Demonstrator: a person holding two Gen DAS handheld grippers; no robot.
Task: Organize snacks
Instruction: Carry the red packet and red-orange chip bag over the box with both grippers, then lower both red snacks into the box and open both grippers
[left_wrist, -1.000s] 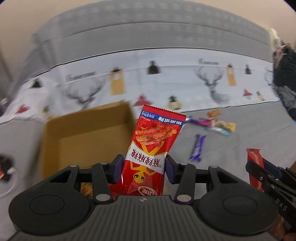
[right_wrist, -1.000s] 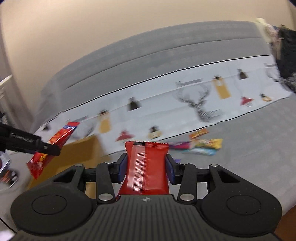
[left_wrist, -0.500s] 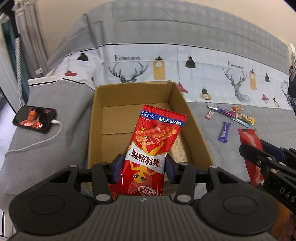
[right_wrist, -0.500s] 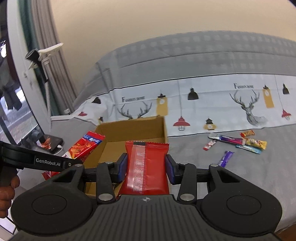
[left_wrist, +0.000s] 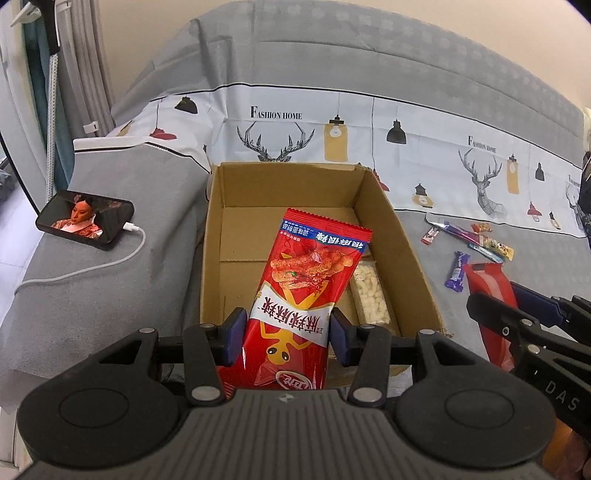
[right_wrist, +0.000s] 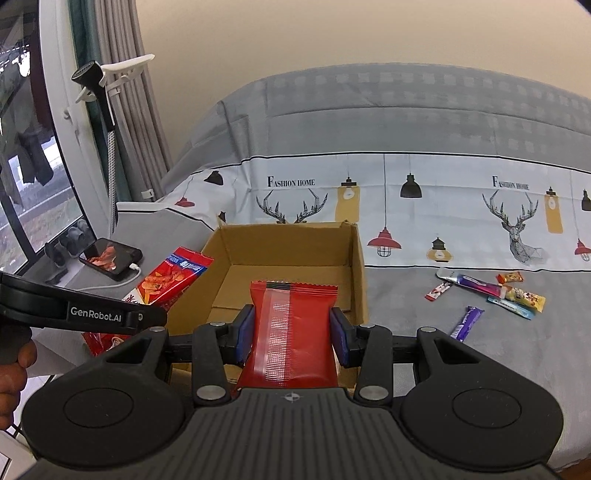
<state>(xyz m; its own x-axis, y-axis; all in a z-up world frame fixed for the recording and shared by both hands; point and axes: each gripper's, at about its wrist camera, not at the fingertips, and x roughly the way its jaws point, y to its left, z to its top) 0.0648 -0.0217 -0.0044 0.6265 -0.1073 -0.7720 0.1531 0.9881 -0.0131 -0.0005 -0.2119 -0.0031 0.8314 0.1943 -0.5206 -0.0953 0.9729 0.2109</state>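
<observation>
My left gripper (left_wrist: 288, 341) is shut on a red spicy-snack bag (left_wrist: 306, 288) and holds it above the open cardboard box (left_wrist: 402, 251); the bag also shows in the right wrist view (right_wrist: 166, 280). A clear pack of white snacks (left_wrist: 369, 291) lies in the box at its right wall. My right gripper (right_wrist: 291, 336) is shut on a plain red packet (right_wrist: 291, 328) over the box's near right corner (right_wrist: 360, 280); that packet also shows in the left wrist view (left_wrist: 491, 295). Several small snacks lie on the bed right of the box, among them a purple bar (left_wrist: 457, 275).
A phone (left_wrist: 86, 219) on a white charging cable (left_wrist: 92, 269) lies on the grey bedding left of the box. A patterned sheet with deer and lamps (left_wrist: 332, 133) covers the far side. Curtains and a window (right_wrist: 33, 155) stand at the left.
Both grippers have swung left with their packets, from over the loose snacks to over the box. The box and phone have come into full view.
</observation>
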